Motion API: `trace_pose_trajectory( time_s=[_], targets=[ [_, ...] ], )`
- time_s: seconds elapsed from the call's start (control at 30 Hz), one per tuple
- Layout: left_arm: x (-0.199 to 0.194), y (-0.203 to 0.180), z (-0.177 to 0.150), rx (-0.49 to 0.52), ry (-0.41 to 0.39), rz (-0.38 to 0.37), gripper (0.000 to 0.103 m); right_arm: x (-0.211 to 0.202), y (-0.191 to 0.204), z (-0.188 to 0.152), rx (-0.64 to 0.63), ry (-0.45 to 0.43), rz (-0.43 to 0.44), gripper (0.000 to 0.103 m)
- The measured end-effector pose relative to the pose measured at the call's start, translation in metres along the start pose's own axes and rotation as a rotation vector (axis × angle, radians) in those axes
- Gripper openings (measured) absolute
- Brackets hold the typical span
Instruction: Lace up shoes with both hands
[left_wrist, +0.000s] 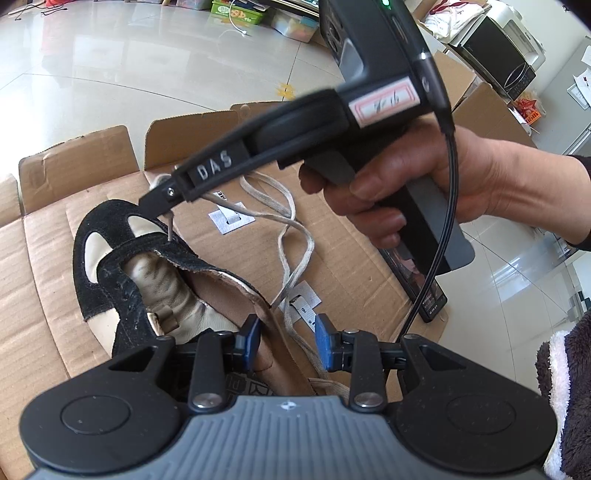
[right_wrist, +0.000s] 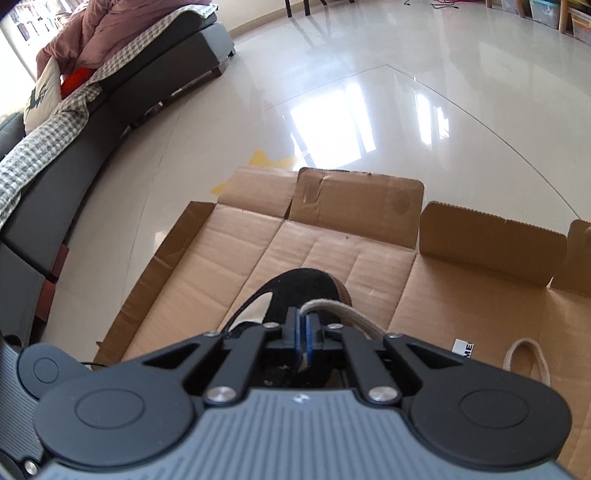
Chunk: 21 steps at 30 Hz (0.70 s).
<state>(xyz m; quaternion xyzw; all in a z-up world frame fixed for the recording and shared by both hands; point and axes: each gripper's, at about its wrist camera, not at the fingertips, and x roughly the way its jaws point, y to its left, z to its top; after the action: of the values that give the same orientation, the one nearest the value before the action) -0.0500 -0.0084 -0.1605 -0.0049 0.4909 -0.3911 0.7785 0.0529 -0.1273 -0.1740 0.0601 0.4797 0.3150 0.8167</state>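
1. My left gripper (left_wrist: 286, 341) clamps the tan side wall at the heel end of the black suede and cream leather shoe (left_wrist: 125, 273), steadying it on the flattened brown cardboard box (left_wrist: 44, 266).
2. The shoe's long axis runs away from me, toe farthest.
3. Beyond, my right gripper (left_wrist: 164, 201) pinches the beige flat lace (left_wrist: 295, 236) shut, its stiff tip pointing down at an eyelet on the shoe's far flap.

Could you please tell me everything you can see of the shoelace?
The shoelace is a flat, beige, woven-looking cord, worn and slightly frayed. It lies in slack loops on the cardboard beside the black shoe. The right hand-held gripper is shut on one end, holding its stiff tip down at the shoe's upper. Another stretch passes between the left hand-held gripper's fingers.
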Motion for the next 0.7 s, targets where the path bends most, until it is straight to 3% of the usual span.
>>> trace_pose_trajectory(
  time_s=[0.7],
  targets=[
    [-0.001,0.000,0.001,0.000,0.001,-0.001,0.032,0.003,0.010,-0.002,-0.046,0.003,0.006,0.003]
  ],
)
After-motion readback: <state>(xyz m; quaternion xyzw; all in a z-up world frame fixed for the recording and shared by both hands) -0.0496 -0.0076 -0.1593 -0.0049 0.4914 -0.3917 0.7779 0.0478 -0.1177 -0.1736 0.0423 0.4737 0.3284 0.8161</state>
